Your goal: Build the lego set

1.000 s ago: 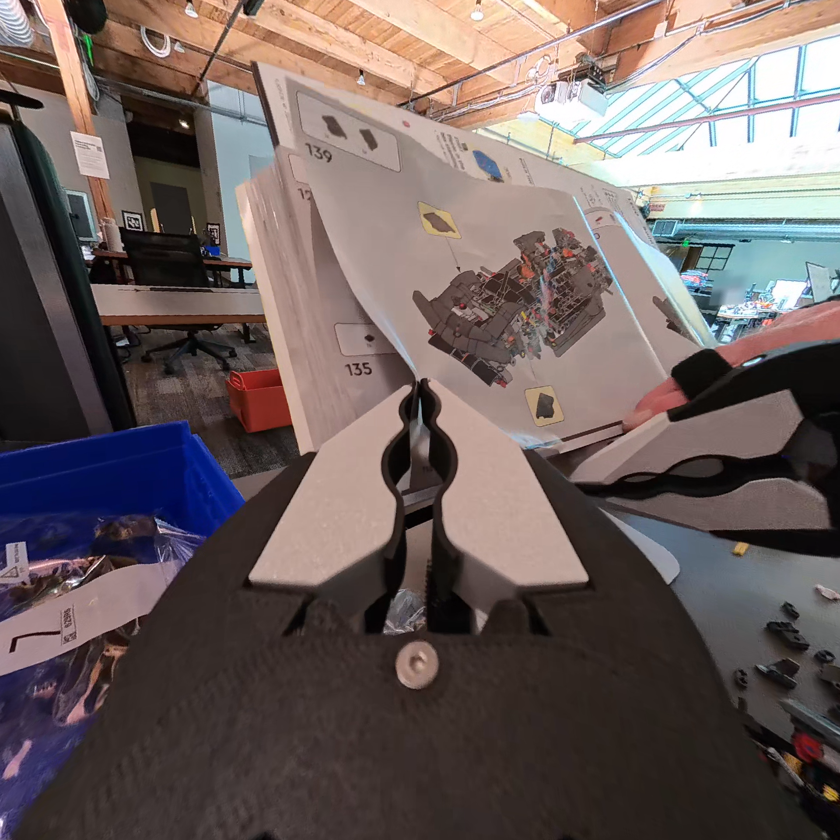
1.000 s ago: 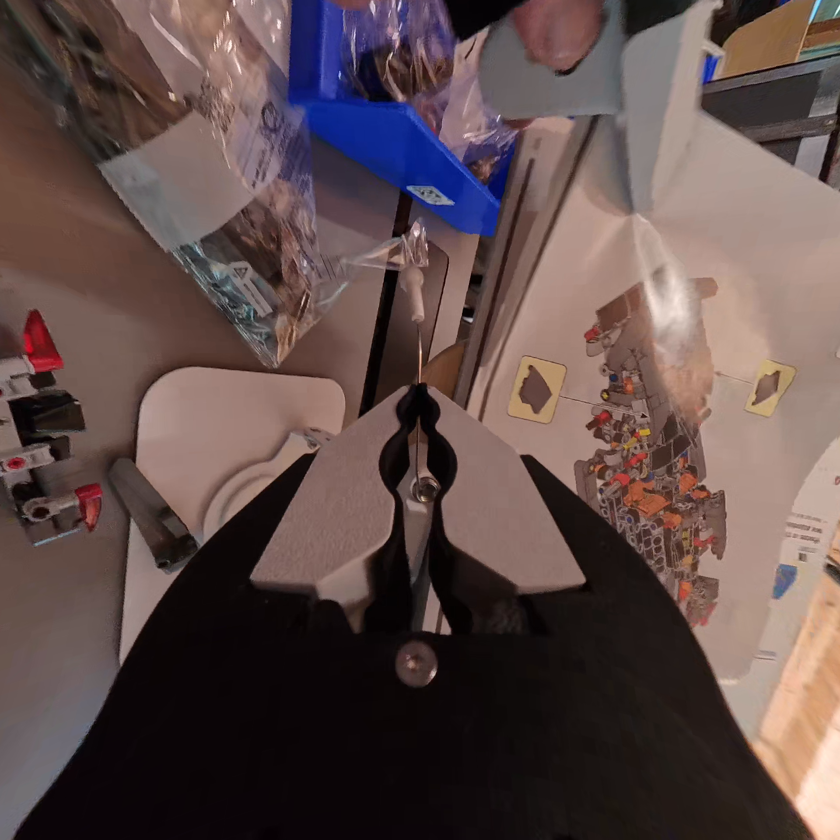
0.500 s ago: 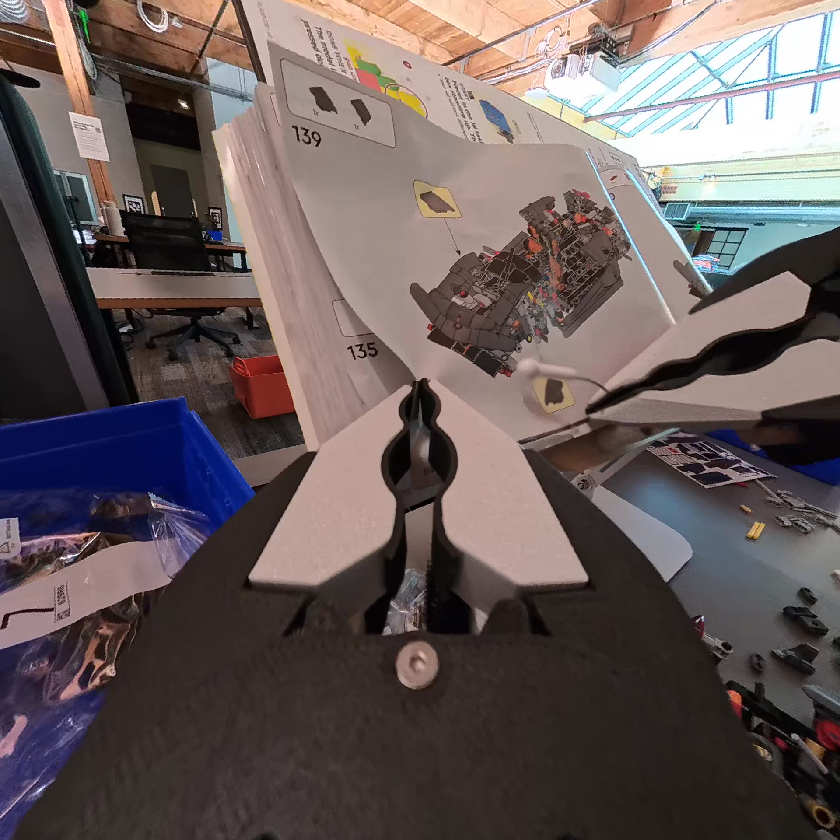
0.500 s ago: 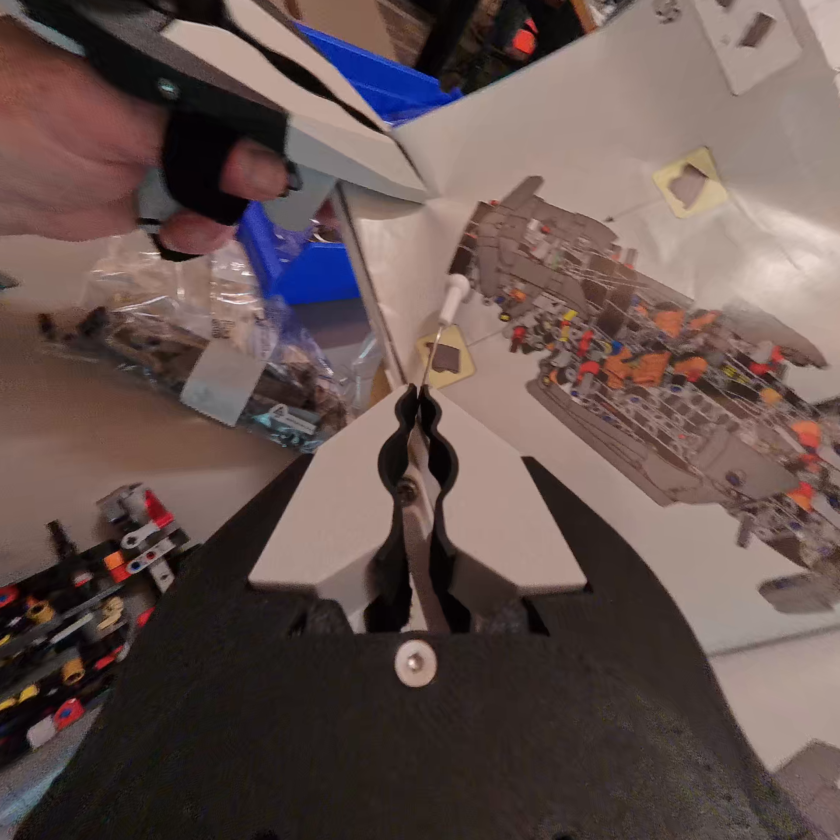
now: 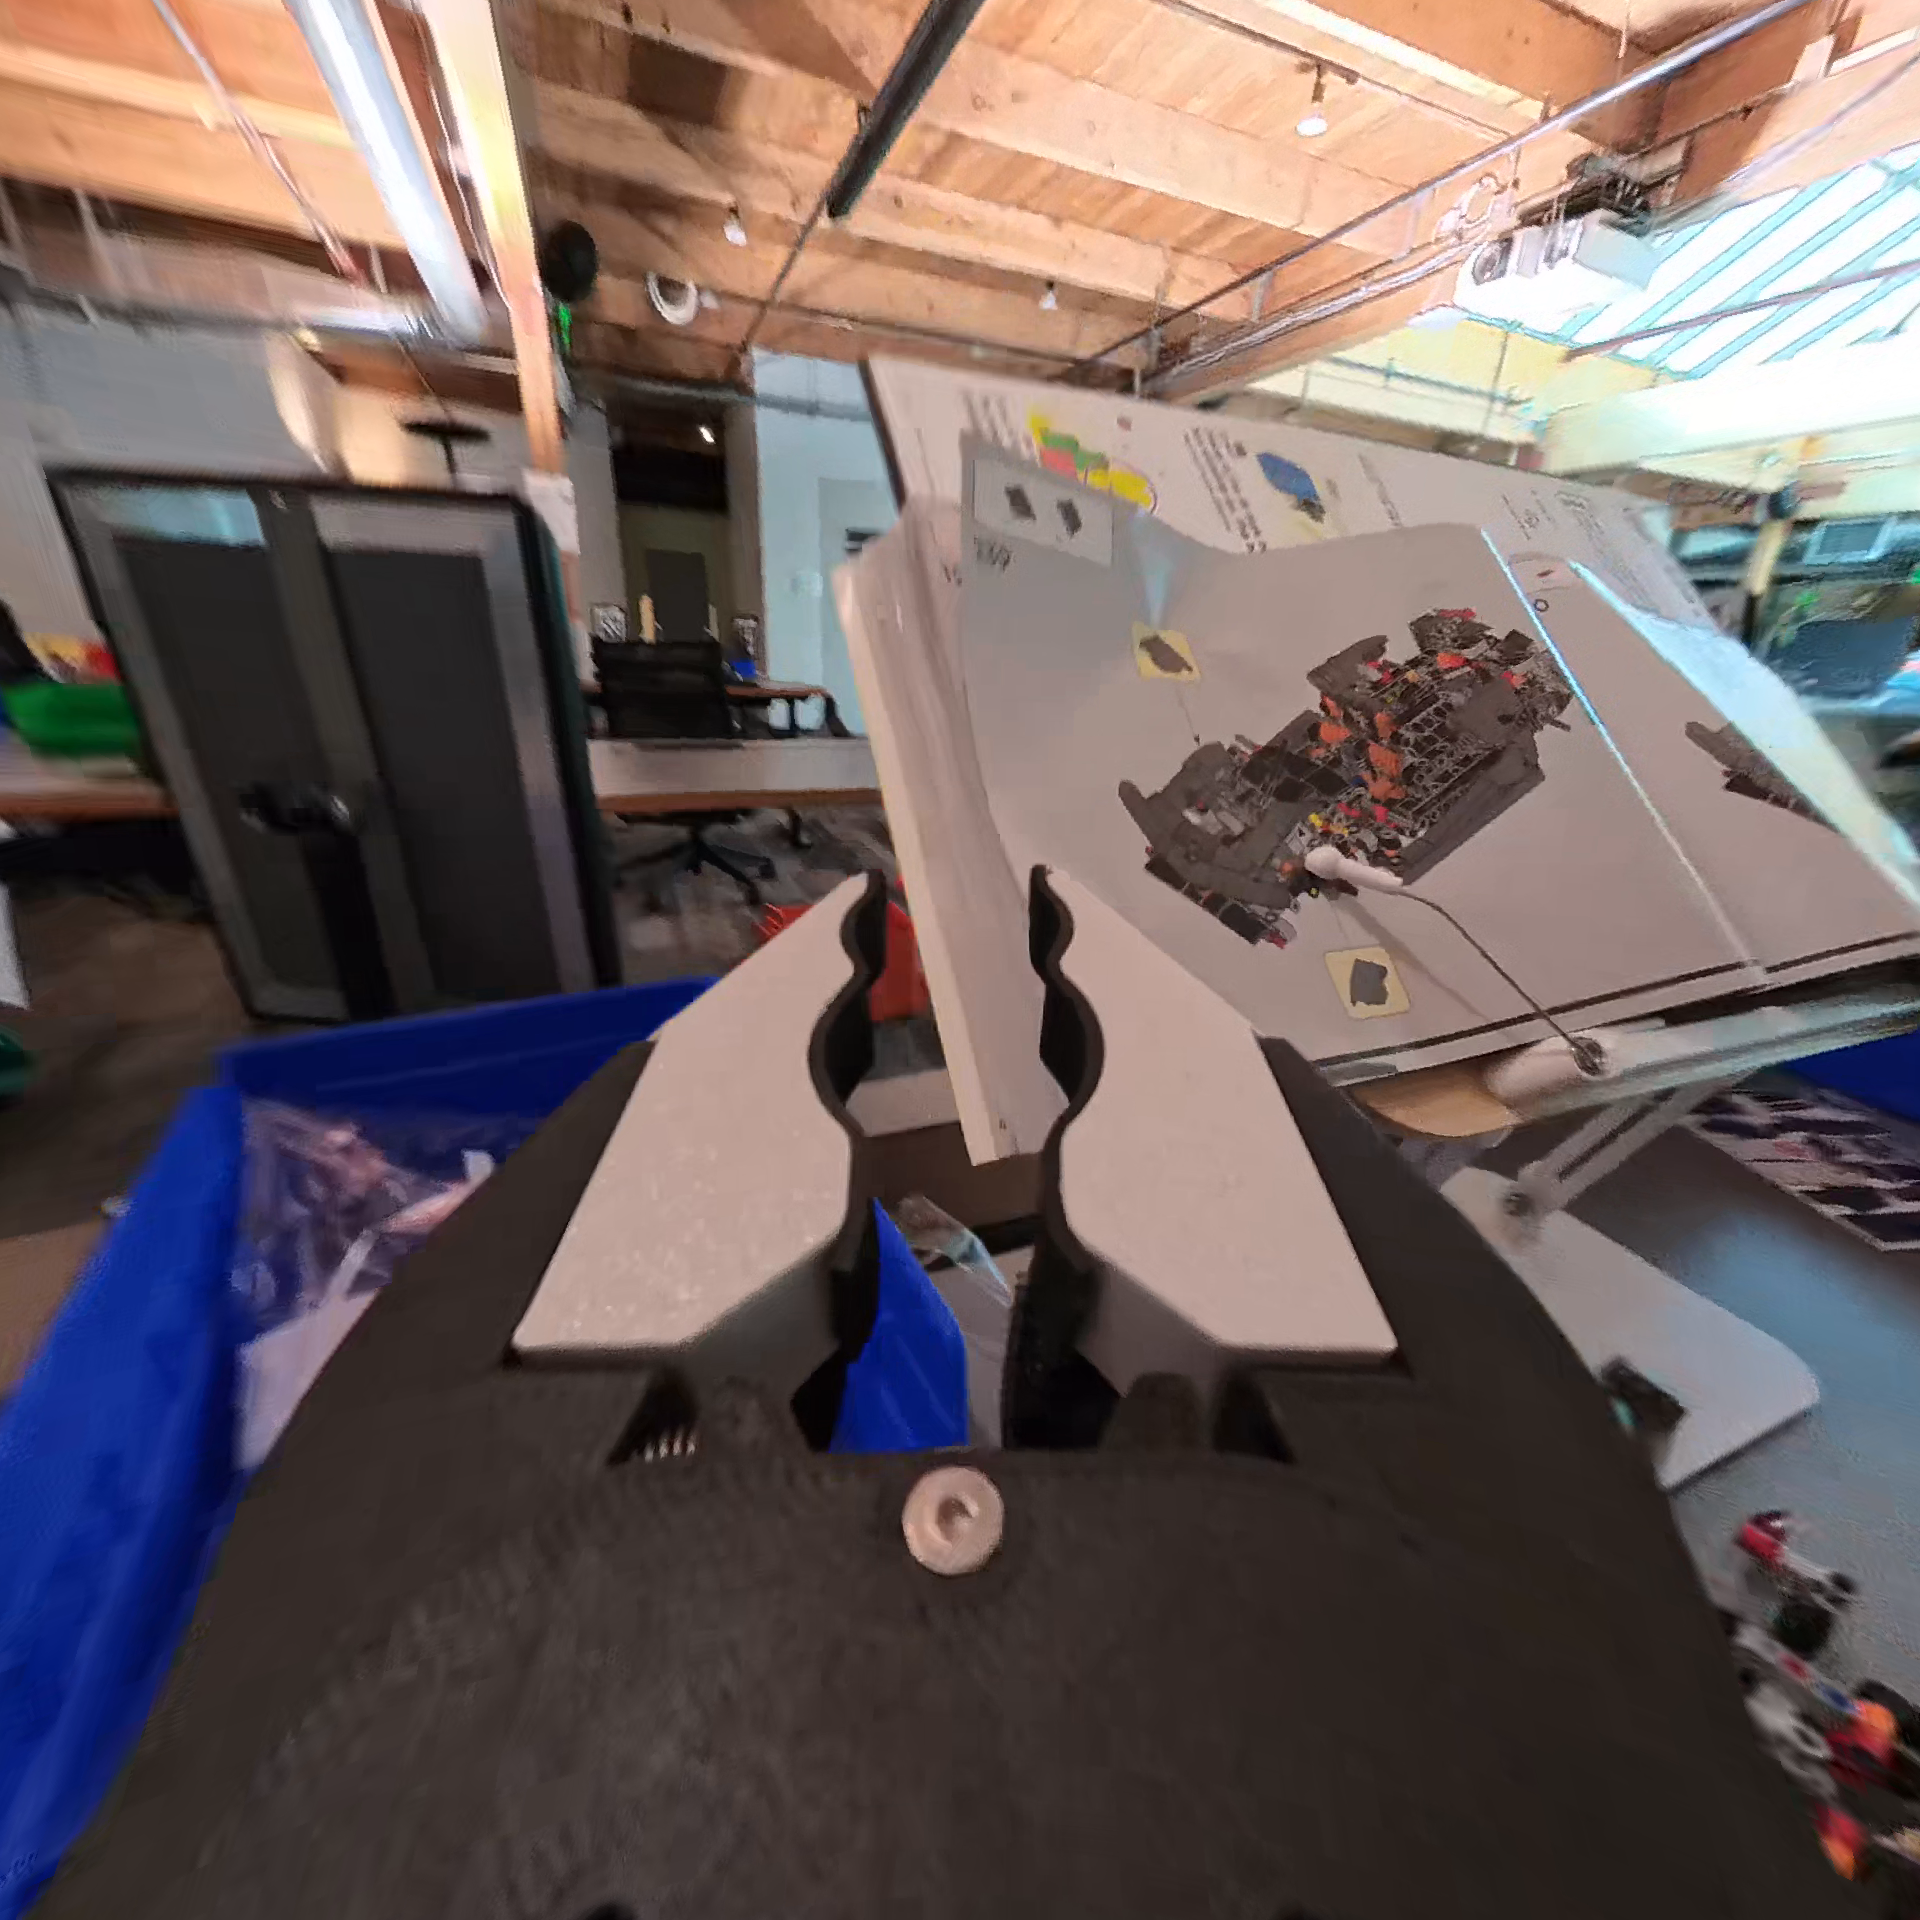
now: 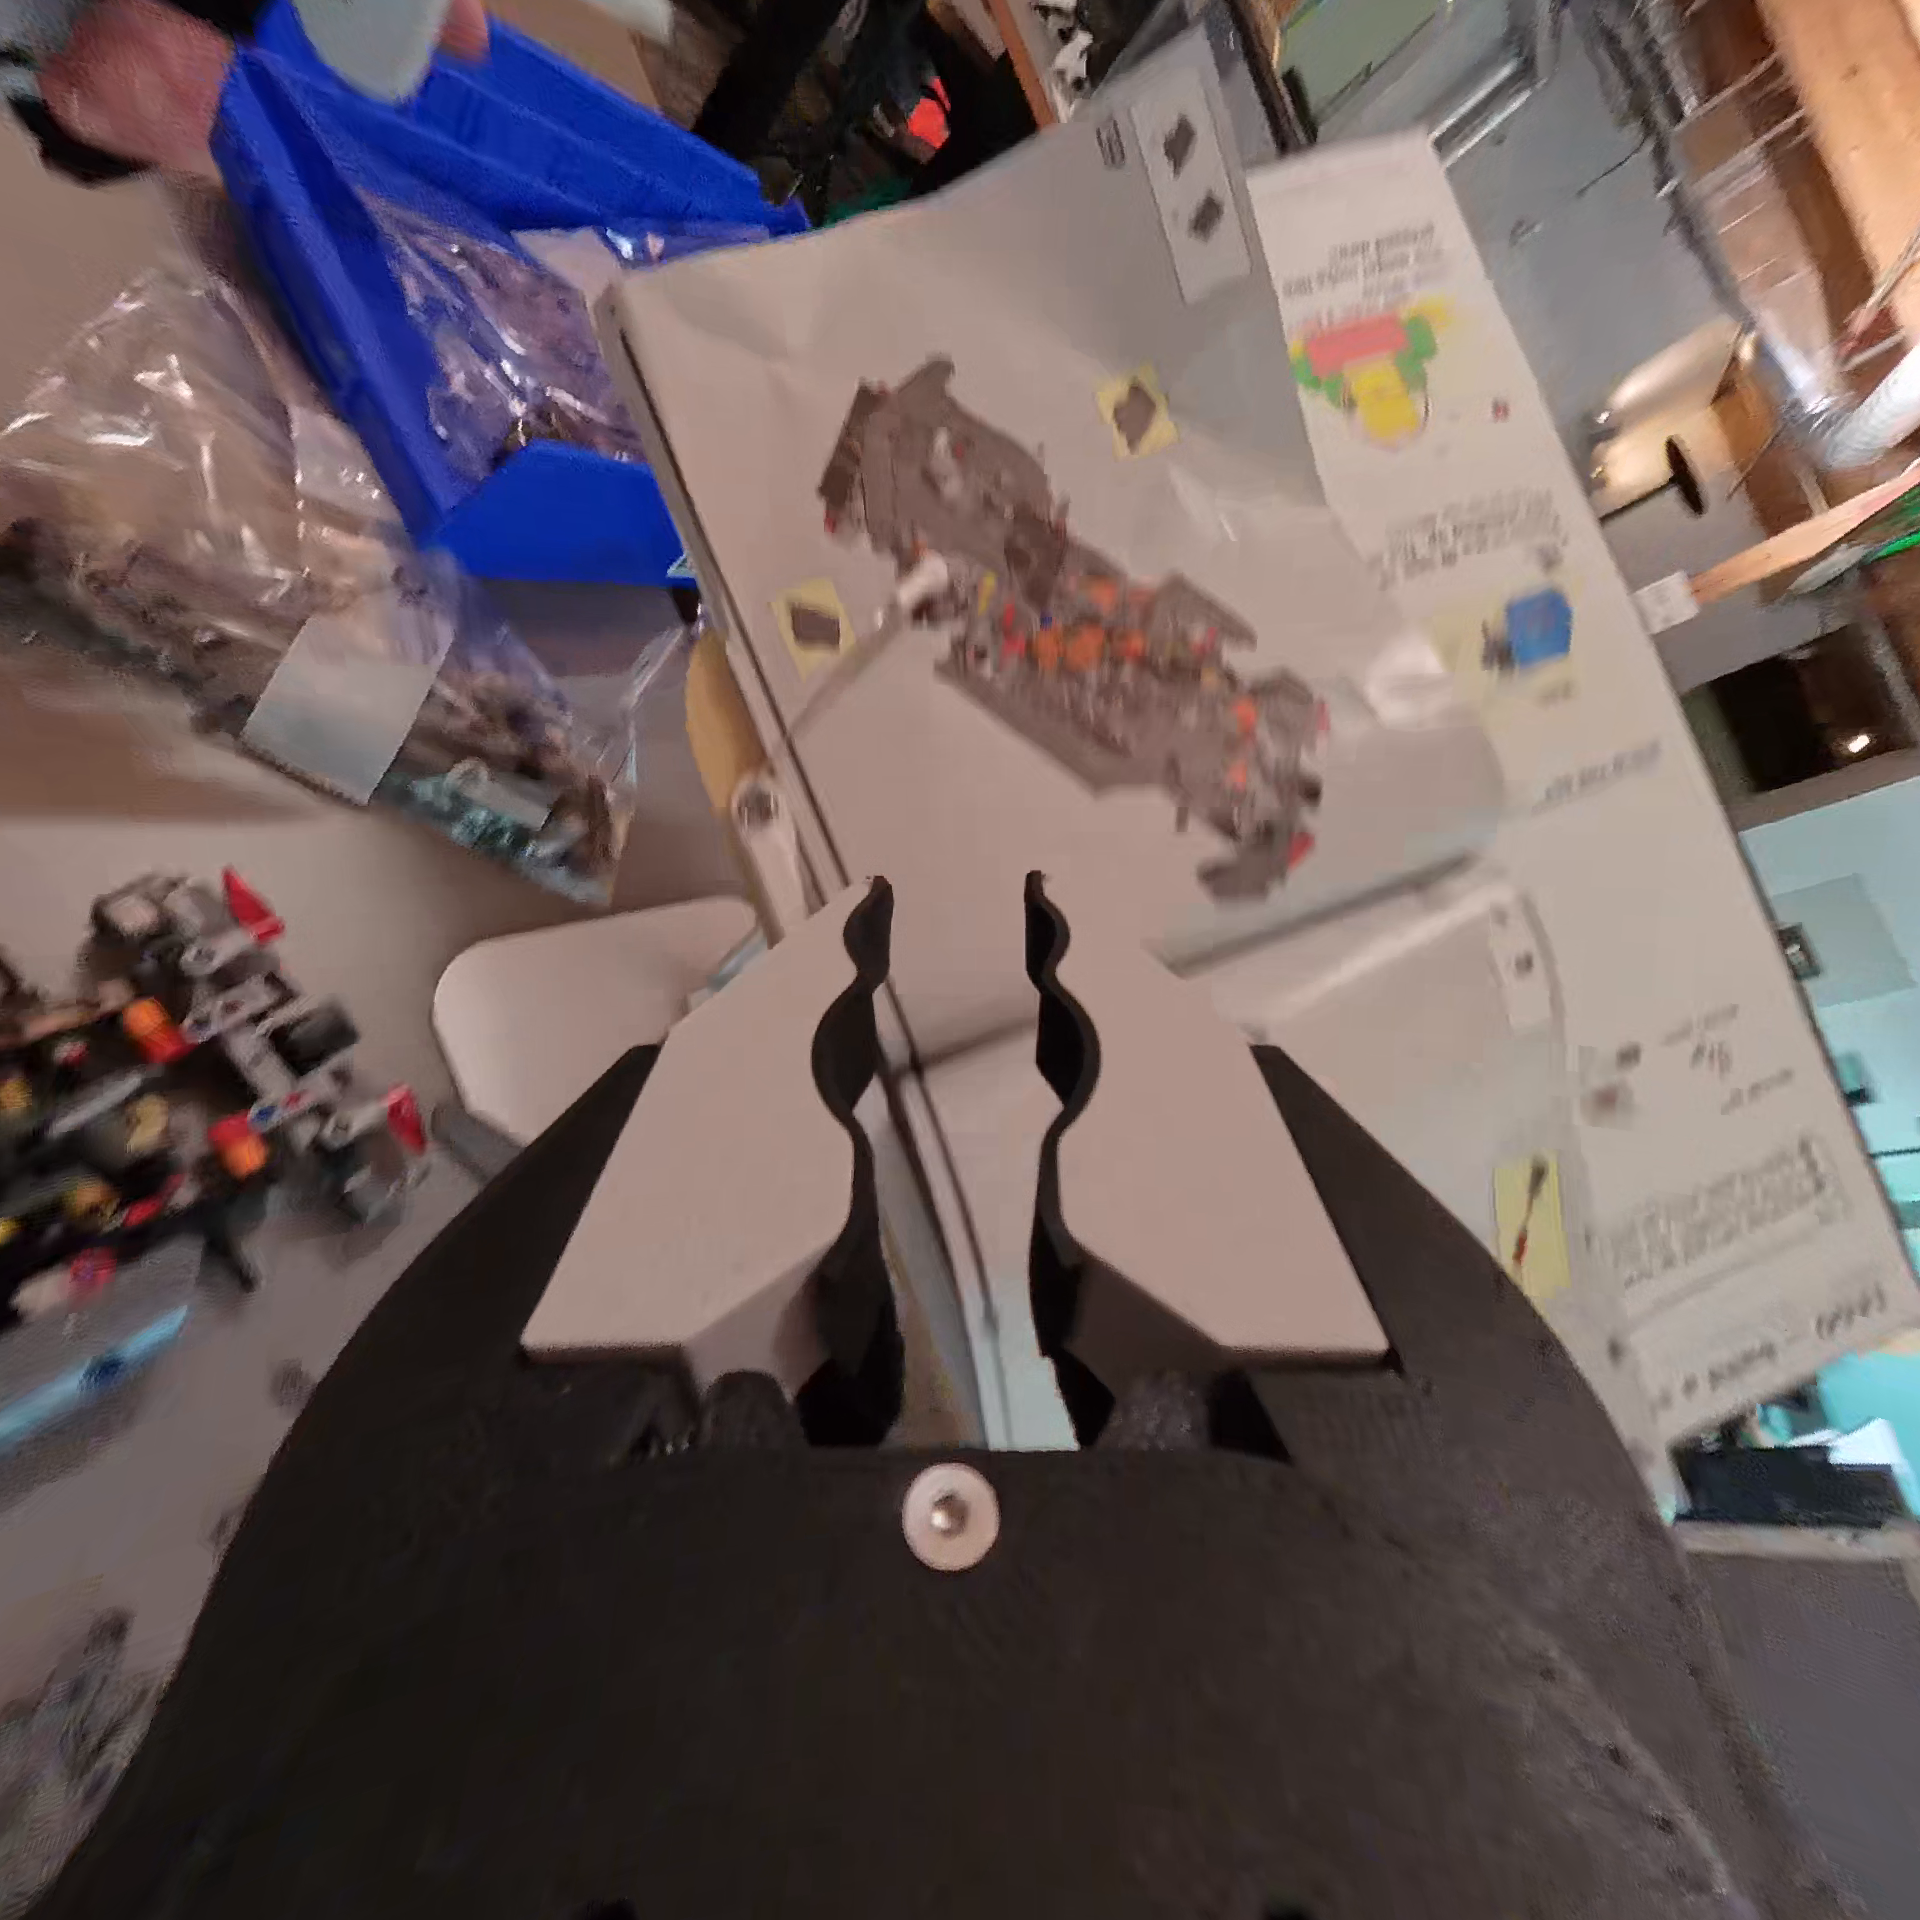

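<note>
Hovering parted and empty, left gripper (image 5: 956,883) and right gripper (image 6: 956,883) near instruction booklet (image 5: 1403,831) on stand (image 5: 1662,1351); advisable: avoid creasing pages

The instruction booklet (image 5: 1299,831) is thick and stands open, leaning on a white stand (image 5: 1662,1351). The open page shows a dark grey model with orange parts. A thin wire page holder with a white tip (image 5: 1351,871) lies across the page. The left edge of the pages is curved and a little lifted
</note>
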